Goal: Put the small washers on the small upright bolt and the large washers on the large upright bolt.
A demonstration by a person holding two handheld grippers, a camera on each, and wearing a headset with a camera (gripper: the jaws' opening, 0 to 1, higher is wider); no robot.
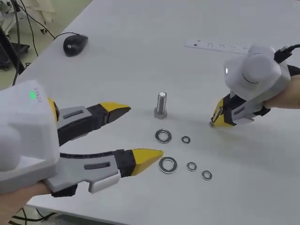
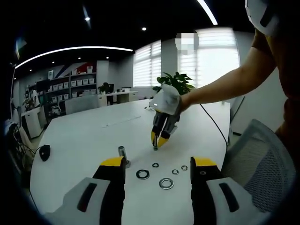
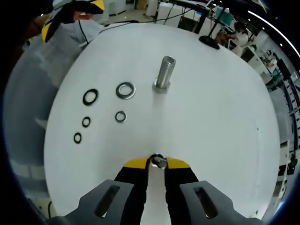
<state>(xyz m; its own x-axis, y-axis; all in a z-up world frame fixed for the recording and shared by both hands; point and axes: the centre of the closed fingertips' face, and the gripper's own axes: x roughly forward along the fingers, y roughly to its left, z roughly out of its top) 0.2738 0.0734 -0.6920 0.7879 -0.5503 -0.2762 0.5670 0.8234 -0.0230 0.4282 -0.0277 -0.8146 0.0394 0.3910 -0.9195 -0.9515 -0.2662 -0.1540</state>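
Close to the tabletop's (image 1: pixel 140 56) near edge, the left gripper (image 1: pixel 145 131) hung wide open and empty. Two large washers (image 1: pixel 162 165) and three small washers (image 1: pixel 189 167) lay just past its tips. Beyond them stood the large bolt (image 1: pixel 161 105). Toward the right edge, the right gripper (image 1: pixel 216 119) pinched the small bolt (image 3: pixel 160 162).

Mostly hidden: the small bolt (image 3: pixel 160 163)
Between the right gripper's (image 3: pixel 157 161) yellow tips only its top shows; its shaft and base are covered.
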